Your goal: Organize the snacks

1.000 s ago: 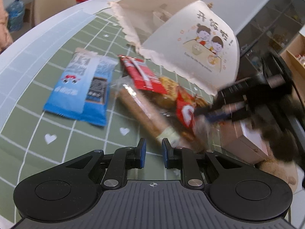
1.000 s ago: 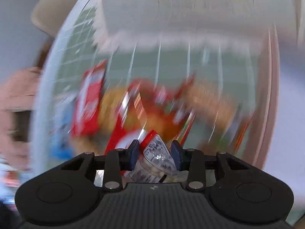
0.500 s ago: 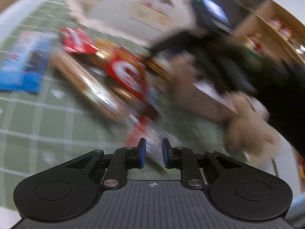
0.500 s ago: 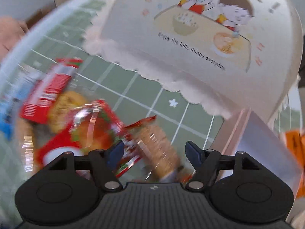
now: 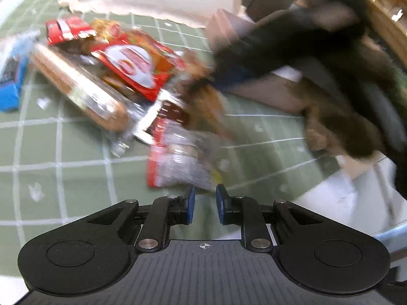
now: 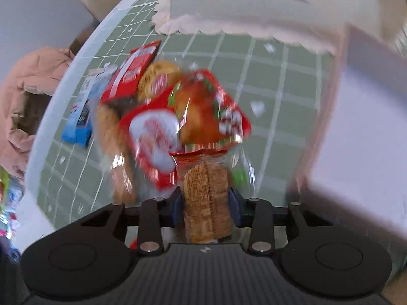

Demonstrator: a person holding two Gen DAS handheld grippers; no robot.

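Right tool: jaws have just been closing and now pinch a clear-wrapped brown biscuit pack. The pack's long axis runs along the fingers, its far end pointing to 12 o'clock toward the heap; its near end lies under the tool body.

Left tool: blue pads pressed as near together as they go, a narrow gap showing, nothing between them. It hangs above the green grid-patterned worktop.

Small red-and-silver sachet: lies flat on the worktop just beyond the left tool's tips at 12 o'clock, long axis roughly 6 to 12.

Long clear-wrapped brown biscuit roll: at 10 o'clock in the left wrist view, long axis from 10 to 4.

Red crinkled snack bag with white oval label: atop the heap, just beyond the pinched pack at 12 o'clock, overlapping the roll.

Flat red packet: far side of the heap, at 11 o'clock.

Blue-and-white flat packet: at 9 o'clock, near the worktop's white edge, apart from the heap.

Cream fabric food cover with scalloped trim and cartoon print: farthest, at 12 o'clock; its contents cannot be seen.

Pale pink box: at 2 o'clock in the right wrist view; its inside is blurred.
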